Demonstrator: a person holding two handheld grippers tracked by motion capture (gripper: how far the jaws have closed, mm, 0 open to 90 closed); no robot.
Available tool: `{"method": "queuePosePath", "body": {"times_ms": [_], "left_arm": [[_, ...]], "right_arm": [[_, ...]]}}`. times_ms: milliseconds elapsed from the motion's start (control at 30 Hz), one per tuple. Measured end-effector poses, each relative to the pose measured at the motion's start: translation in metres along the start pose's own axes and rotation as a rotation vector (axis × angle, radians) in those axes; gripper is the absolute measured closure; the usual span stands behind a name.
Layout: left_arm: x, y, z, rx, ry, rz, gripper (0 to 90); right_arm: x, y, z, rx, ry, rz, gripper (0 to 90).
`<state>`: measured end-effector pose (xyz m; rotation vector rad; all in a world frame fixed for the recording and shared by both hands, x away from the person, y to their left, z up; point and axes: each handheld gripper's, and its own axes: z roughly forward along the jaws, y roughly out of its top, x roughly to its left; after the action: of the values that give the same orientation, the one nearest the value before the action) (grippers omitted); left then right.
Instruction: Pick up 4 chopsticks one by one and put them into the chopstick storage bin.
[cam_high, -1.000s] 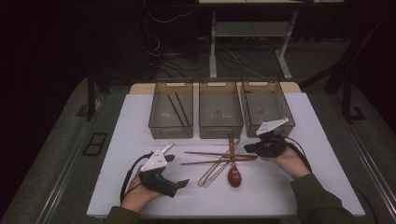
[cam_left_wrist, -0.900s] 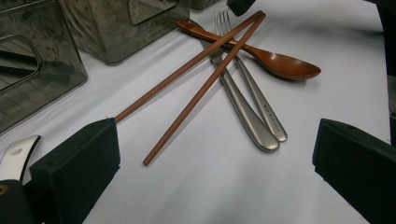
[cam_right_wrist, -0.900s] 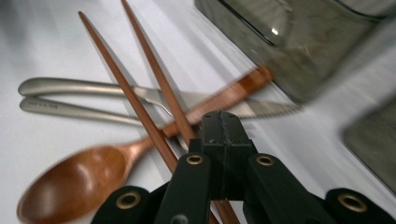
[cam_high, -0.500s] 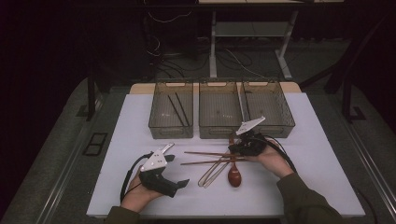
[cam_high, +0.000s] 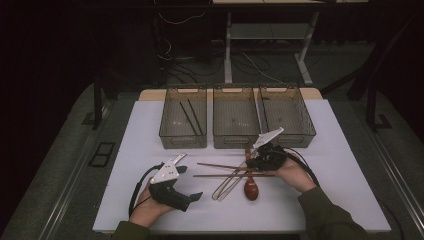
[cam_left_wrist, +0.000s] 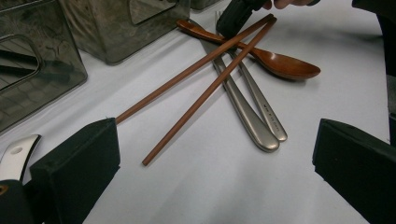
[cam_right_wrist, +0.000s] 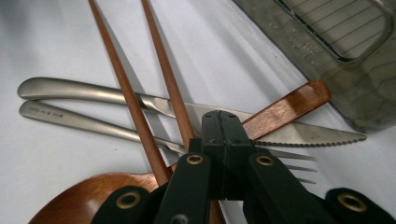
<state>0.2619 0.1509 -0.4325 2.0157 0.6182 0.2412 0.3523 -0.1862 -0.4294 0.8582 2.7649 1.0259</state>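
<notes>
Lying crossed mid-table before three mesh bins (cam_high: 237, 135): two wooden chopsticks (cam_left_wrist: 196, 88), wooden spoon (cam_left_wrist: 280, 65), steel knife (cam_right_wrist: 289, 133), steel fork (cam_right_wrist: 93, 123). Right gripper (cam_right_wrist: 223, 116) jaws pressed fully together, tip over the pile at the chopstick ends, gripping nothing discernible. Left gripper (cam_high: 192, 197) jaws spread wide, empty, well apart from the cutlery.

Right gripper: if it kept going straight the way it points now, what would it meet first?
The right gripper, shut, sits right over the cutlery pile. Its tip looks closest to a wooden chopstick and the knife beneath; depth is unclear, so which comes first is uncertain.
</notes>
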Motion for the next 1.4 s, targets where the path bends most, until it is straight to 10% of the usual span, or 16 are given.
{"method": "queuePosePath", "body": {"times_ms": [1133, 1400], "left_arm": [[0.0, 0.0, 0.0, 0.0, -0.001, 0.0, 0.1], [0.0, 0.0, -0.001, 0.003, 0.001, -0.001, 0.1]], "right_arm": [[0.023, -0.003, -0.001, 0.041, 0.075, -0.102, 89.2], [0.025, -0.004, -0.018, -0.017, 0.072, -0.046, 82.4]]}}
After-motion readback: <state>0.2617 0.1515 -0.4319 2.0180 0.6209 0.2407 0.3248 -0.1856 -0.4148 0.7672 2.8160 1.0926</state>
